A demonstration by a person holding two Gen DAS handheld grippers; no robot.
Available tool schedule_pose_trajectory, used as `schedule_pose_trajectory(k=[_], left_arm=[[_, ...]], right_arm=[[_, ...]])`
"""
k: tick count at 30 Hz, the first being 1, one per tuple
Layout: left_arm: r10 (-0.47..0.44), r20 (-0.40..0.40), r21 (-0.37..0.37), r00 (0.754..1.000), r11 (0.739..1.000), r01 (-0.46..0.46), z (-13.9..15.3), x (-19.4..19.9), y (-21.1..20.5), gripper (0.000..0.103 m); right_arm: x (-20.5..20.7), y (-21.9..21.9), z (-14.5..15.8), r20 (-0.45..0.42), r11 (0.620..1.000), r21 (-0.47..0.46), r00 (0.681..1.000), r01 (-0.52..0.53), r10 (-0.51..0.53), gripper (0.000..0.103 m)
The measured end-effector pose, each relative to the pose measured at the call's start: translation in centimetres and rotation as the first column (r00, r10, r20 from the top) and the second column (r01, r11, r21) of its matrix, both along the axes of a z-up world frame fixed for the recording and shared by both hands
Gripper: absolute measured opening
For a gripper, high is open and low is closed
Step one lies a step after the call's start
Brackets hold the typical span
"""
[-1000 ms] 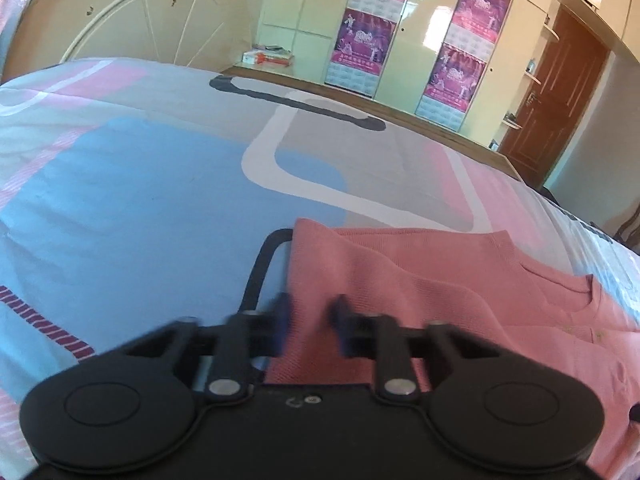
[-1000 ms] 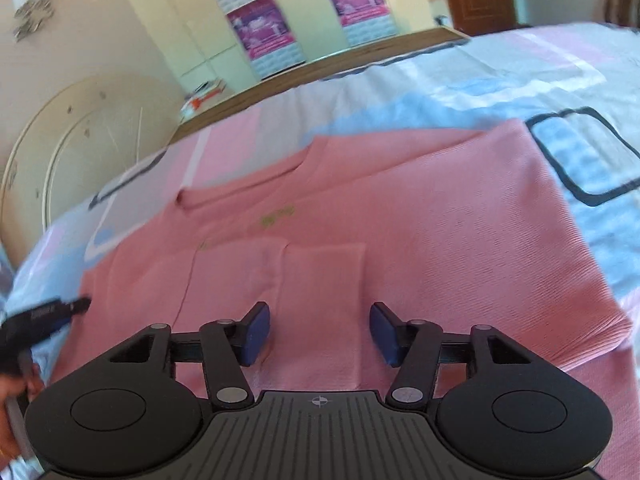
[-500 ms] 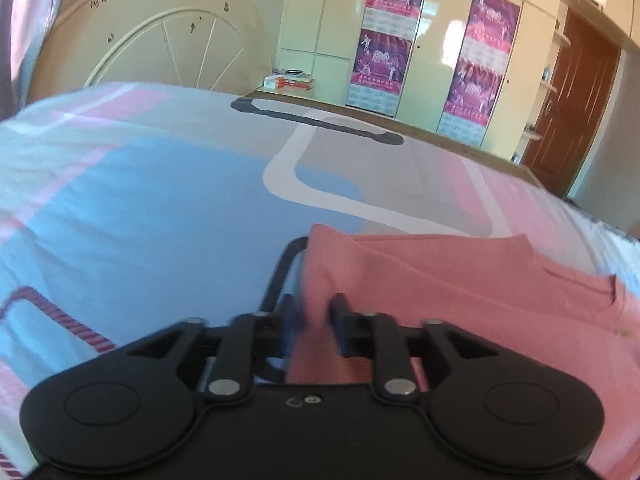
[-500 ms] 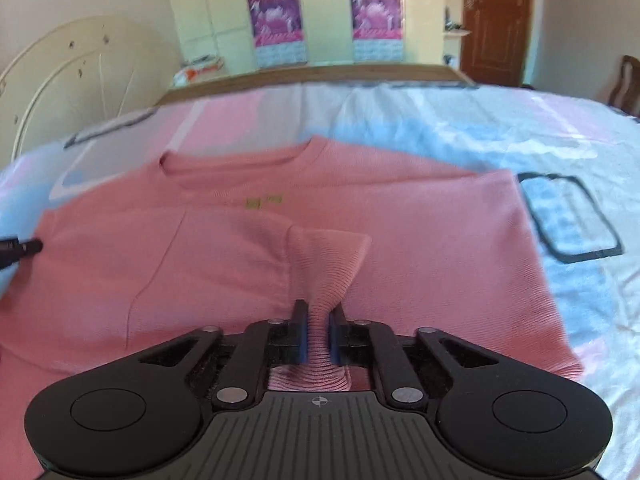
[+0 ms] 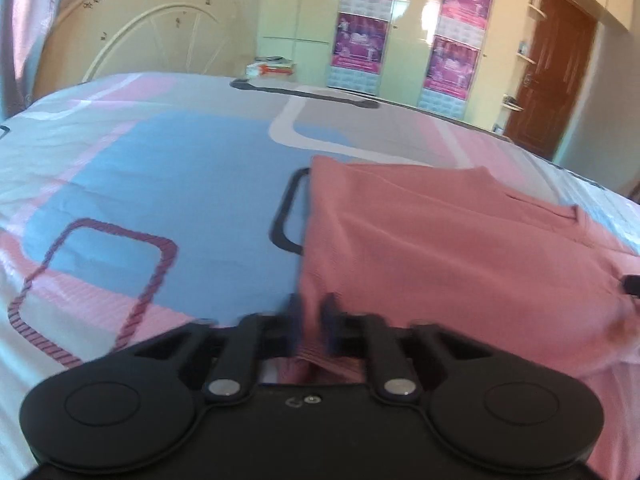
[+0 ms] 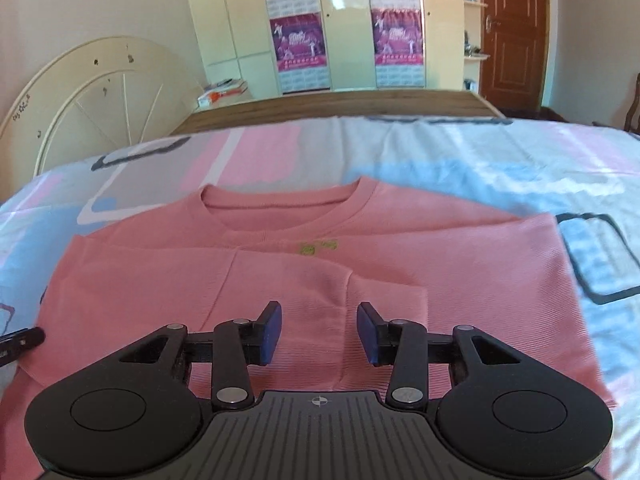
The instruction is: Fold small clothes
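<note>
A pink knit sweater (image 6: 320, 264) lies flat on the bed, neckline away from me, both sleeves folded in across its front. My right gripper (image 6: 319, 330) is open and empty, low over the folded sleeve cuff at the sweater's middle. In the left wrist view my left gripper (image 5: 311, 312) is shut on the left edge of the sweater (image 5: 440, 248) and lifts that edge a little off the bedsheet. The left gripper's tip (image 6: 24, 340) shows at the left edge of the right wrist view.
The bedsheet (image 5: 160, 184) has blue, pink and grey blocks with dark outlines. A wooden footboard (image 6: 340, 108) runs along the far bed edge. A cream round headboard (image 6: 100, 104) leans at the wall, by wardrobes with posters and a brown door (image 6: 512, 28).
My right gripper, shut on the sleeve cuff half a second ago, has opened and let it drop flat. My left gripper has closed on the sweater's left edge and raised it.
</note>
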State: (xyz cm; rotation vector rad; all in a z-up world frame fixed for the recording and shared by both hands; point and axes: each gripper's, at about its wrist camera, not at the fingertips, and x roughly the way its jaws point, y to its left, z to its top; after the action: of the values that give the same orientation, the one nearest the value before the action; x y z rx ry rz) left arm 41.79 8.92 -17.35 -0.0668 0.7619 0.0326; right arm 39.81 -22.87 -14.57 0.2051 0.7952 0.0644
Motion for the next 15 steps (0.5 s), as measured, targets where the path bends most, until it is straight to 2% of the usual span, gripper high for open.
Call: schedule_pose_trajectory(k=[2,4,6,8,11,15], left_arm=[[0.012,0.006,-0.010,1.000,1.000,-0.012,-0.2,-0.6,0.3,0.008],[-0.012,0.004,0.020,1.000,1.000,0.012,0.0,-0.7,0.0,0.008],[-0.019,0.014,0.043,1.000,0.999,0.019,0.9,-0.8,-0.5,0.012],[-0.026,0.052,0.043,0.998,0.999,0.023,2.0,-1.3,-0.8,0.020],[-0.088,0.064,0.030,0.994,0.996,0.086,3.3,-2.0,-2.6,0.023],[-0.191,0.013,-0.020,0.981,0.981,0.192,3.4,-3.0,-5.7,0.028]], right_arm=[[0.6,0.1,-1.6,-0.060,0.997,-0.082,0.998,0.011,-0.016,0.041],[0.2,-0.3,-1.9,-0.048,0.997,-0.073,0.999,0.015,-0.019,0.042],[-0.4,-0.2,-0.8,-0.035,0.997,-0.077,0.999,0.027,-0.030,0.042],[-1.4,0.1,0.4,0.002,0.999,-0.044,1.000,0.008,-0.008,0.042],[-3.1,1.6,1.2,0.019,0.999,-0.007,0.998,-0.052,0.052,0.042],[-5.0,3.6,1.6,0.008,0.992,0.032,0.993,-0.121,0.121,0.041]])
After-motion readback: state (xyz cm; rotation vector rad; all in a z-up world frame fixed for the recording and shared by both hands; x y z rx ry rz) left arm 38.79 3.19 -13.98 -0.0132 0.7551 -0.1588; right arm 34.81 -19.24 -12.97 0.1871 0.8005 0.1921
